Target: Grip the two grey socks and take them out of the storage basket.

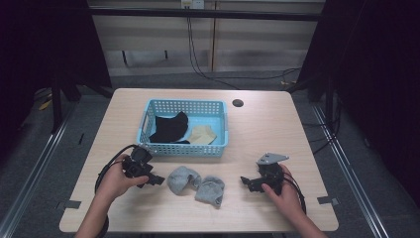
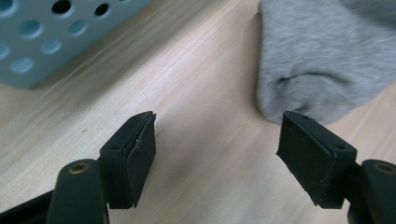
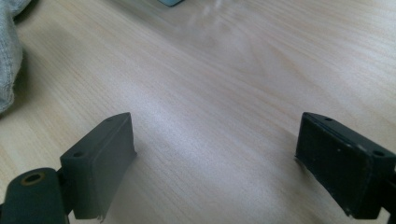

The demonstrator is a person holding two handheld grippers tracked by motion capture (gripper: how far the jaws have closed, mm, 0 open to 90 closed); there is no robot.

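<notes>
Left gripper [image 2: 215,140] wide-jawed just beside grey sock [image 2: 322,56]; right gripper [image 3: 215,163] likewise agape

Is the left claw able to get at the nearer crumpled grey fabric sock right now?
Probably yes: the left claw stands open beside the crumpled grey fabric sock, with bare wooden table between them.

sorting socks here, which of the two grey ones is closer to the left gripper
The rounder grey sock, beside the left gripper; the other grey sock lies nearer the right gripper.
</notes>
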